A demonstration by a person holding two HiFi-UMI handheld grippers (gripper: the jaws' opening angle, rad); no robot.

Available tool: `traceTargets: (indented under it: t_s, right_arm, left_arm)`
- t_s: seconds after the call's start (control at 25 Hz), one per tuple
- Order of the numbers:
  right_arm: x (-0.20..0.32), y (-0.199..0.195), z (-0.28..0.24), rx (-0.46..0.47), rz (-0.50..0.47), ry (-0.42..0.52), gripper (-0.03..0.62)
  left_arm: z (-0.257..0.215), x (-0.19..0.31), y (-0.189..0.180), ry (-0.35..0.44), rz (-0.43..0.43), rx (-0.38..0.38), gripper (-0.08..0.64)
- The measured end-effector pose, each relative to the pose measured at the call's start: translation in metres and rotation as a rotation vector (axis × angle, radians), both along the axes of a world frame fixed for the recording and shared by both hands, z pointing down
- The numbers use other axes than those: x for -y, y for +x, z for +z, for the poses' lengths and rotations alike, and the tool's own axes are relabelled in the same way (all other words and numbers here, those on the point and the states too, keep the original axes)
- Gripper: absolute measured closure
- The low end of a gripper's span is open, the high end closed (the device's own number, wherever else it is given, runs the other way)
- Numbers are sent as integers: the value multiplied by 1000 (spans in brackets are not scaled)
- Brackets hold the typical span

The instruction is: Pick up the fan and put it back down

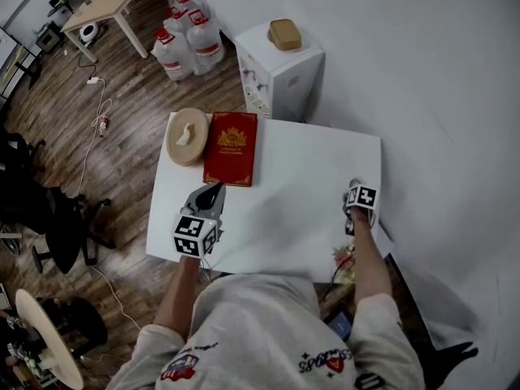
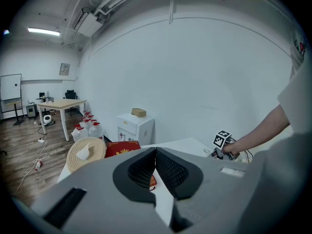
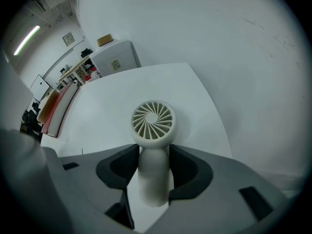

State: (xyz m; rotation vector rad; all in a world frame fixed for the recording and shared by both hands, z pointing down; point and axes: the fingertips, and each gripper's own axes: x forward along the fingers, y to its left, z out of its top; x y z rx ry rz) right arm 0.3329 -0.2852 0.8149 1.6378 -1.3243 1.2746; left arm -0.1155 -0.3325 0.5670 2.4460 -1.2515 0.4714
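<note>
- The right hand-held gripper (image 3: 154,154) is grasping the fan (image 3: 152,123), its jaws sitting on either side of the white handle just below the round head, with the pads pressing on it
- The fan is lying toward the right, near part of the white surface (image 1: 301,187), grille facing up at the camera (in the head view the gripper's marker cube is covering it almost entirely)
- Whether the fan is resting on the surface or already clear of it, the pictures are not settling
- The left hand-held gripper (image 2: 155,153) is hovering clenched and empty over the left side, near the red book (image 1: 231,146) and the round woven hat (image 1: 187,136), both well apart from the fan
- The fan is looking like a small, light, stiff plastic piece, so it is likely lifting easily
- The smooth rounded handle is probably a little slippery, and the head is making it top-heavy, so it may be tending to swing in the grip
- The hold just under the head is looking like the best spot, and the thin grille vanes are the part to avoid squeezing
</note>
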Motion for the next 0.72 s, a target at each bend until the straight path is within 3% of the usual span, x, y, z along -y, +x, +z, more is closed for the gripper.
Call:
traceTargets:
  t_s: [0.24,0.48,0.72]
  right_arm:
    - [5,-10,-11,33,4,43,397]
    - [23,-31,-41,80,-17,173,397]
    - [41,-68,-86,69,-158,313,397]
  left_arm:
    - [0,-2,-3,-1,-5,-13,555]
    - [-5,1,-1,9,0,-31,555]
    - [-16,9,0,36,6,-42,555]
